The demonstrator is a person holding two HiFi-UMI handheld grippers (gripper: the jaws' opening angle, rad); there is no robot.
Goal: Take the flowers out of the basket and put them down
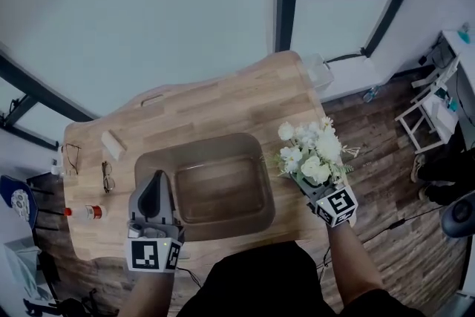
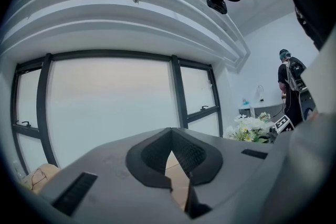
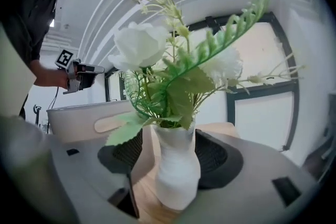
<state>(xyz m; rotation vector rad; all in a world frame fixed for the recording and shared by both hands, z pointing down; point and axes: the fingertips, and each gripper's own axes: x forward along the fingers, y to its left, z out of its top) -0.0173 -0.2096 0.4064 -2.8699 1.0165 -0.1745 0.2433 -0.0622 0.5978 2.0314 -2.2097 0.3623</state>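
Note:
A bunch of white flowers (image 1: 312, 152) with green leaves stands in a white vase (image 3: 176, 165) on the wooden table (image 1: 223, 100), just right of the grey-brown basket (image 1: 148, 159). My right gripper (image 1: 318, 185) is open around the vase: wood shows between the left pad (image 3: 131, 152) and the vase, whose base rests on the table. My left gripper (image 1: 157, 178) is shut and empty beside the basket's left rim, its tips meeting at a point (image 2: 170, 152). From the left gripper view the flowers (image 2: 252, 128) show far right.
Two pairs of glasses (image 1: 107, 176) (image 1: 72, 157), a red-capped bottle (image 1: 87, 212) and a small block (image 1: 113, 140) lie on the table's left part. A clear box (image 1: 319, 70) sits at the far right corner. The table's right edge runs close to the vase.

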